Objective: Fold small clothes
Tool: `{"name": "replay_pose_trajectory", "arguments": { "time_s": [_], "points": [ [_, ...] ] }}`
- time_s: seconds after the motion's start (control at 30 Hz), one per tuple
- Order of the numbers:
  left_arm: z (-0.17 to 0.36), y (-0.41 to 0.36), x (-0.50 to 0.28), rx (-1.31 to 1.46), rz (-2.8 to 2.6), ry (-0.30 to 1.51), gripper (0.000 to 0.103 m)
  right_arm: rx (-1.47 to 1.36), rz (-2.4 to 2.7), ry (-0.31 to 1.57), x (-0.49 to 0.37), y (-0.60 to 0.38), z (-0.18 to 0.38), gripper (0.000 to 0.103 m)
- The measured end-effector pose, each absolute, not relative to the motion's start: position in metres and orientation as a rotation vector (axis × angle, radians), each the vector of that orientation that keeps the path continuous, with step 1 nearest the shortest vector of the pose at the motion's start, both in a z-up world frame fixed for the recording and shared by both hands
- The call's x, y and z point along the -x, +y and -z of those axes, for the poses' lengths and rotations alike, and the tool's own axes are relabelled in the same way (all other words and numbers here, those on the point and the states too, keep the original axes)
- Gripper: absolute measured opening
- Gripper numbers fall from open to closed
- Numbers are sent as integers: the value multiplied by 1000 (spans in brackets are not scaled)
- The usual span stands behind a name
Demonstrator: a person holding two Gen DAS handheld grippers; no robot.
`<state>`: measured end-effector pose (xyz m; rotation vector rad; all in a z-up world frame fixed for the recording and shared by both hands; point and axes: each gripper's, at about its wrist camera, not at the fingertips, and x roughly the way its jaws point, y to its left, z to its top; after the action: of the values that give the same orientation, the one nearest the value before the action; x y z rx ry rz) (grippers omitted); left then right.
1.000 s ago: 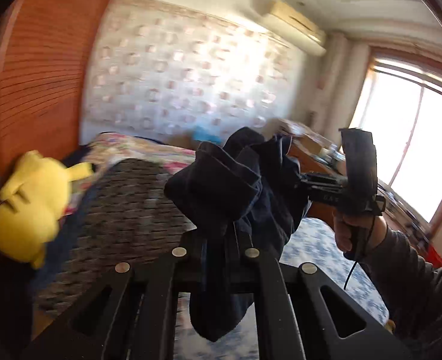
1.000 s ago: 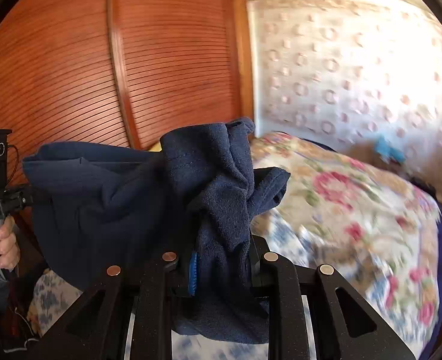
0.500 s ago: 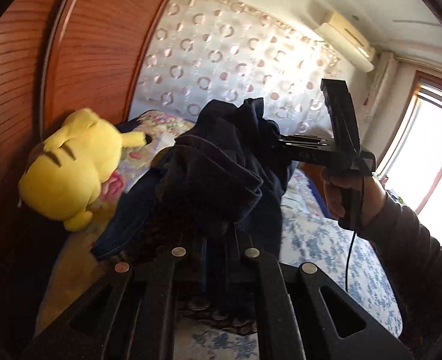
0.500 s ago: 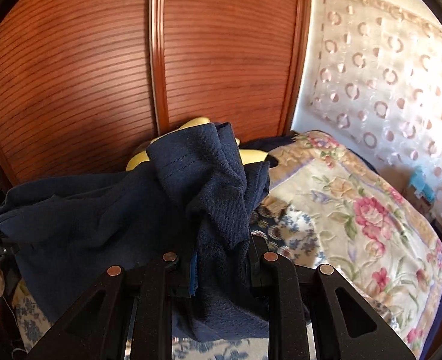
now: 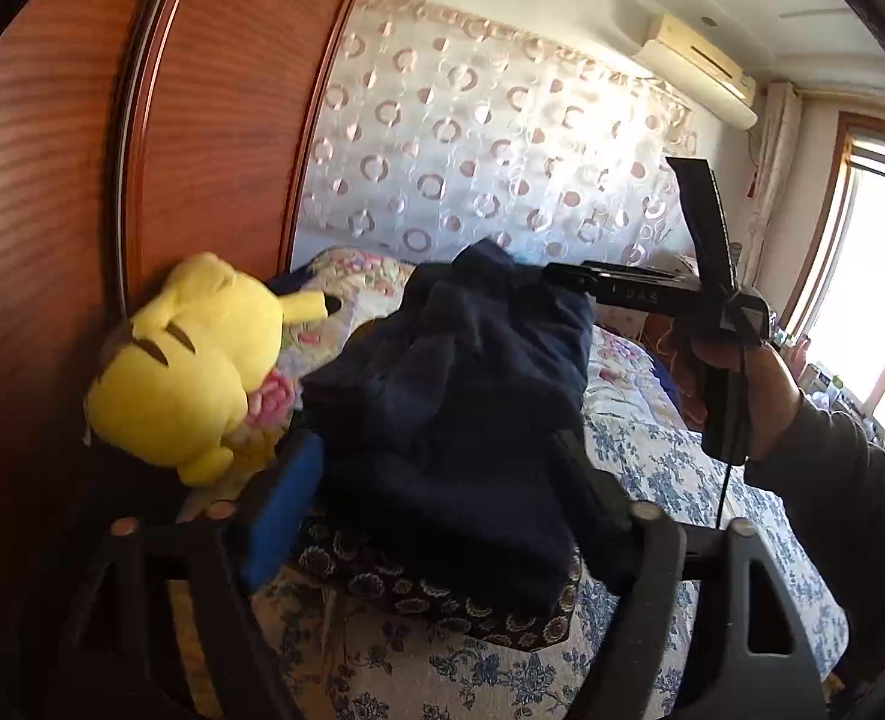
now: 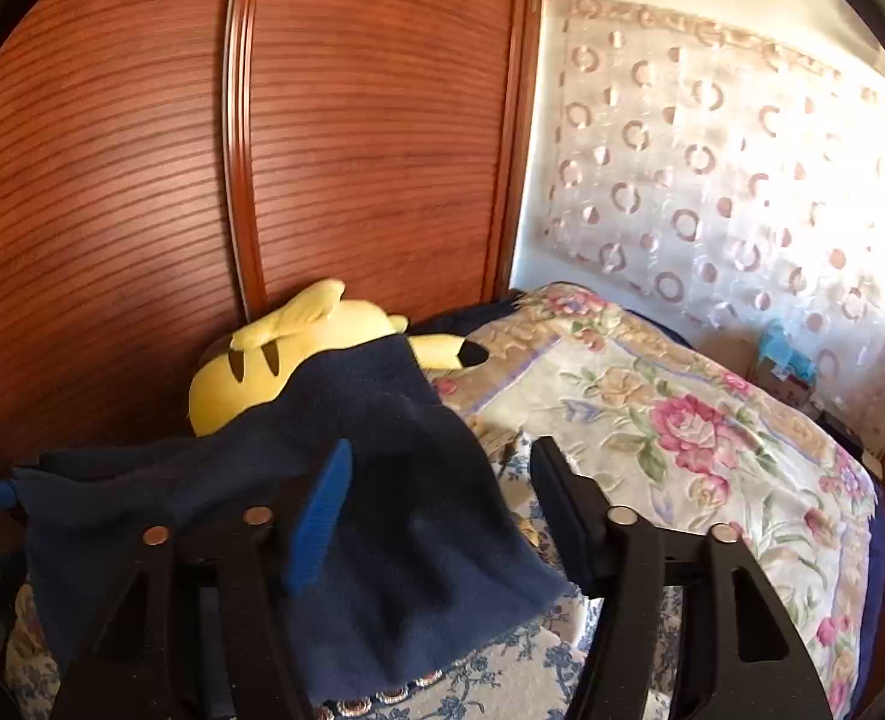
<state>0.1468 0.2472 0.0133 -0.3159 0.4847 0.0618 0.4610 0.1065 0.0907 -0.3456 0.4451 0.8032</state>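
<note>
Blue cloth lies on the bed, near the yellow toy, w/ its long side running left to right. Left gripper & right gripper both gape wide, holding nothing; cloth sits btwn each pair of fingers. Next pinch: either one, prob. Left view shows the right hand & window; right view doesn't.

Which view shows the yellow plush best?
The left wrist view: the plush shows nearly whole against the wardrobe, face, ear and foot visible. In the right wrist view the navy garment covers its lower part, leaving only the head and ears.
</note>
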Motion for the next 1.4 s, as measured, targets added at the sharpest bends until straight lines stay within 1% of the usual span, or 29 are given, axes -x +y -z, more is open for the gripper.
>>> {"name": "replay_pose_trajectory", "arguments": {
  "time_s": [0.07,0.13,0.23,0.53,0.77,0.9,1.13,1.4],
  "points": [
    [-17,242,-149,287,-63,486,81,332,-815,453,-448,97,-90,67],
    [-20,234,-151,250,-69,491,81,329,-810,452,-428,86,-78,67],
    [-24,217,-151,194,-81,488,81,309,-796,459,-410,65,-75,67],
    [-37,161,-142,134,-40,454,81,247,-735,470,-334,-12,-80,68],
    [-38,122,-134,144,18,479,81,182,-651,441,-261,-68,-81,76],
    [-41,90,-124,98,59,475,81,128,-578,417,-218,-102,-81,83],
    [-47,50,-105,40,61,460,81,50,-442,376,-143,-152,-87,83],
    [-54,19,-85,11,51,452,81,8,-344,333,-70,-170,-97,83]
  ]
}}
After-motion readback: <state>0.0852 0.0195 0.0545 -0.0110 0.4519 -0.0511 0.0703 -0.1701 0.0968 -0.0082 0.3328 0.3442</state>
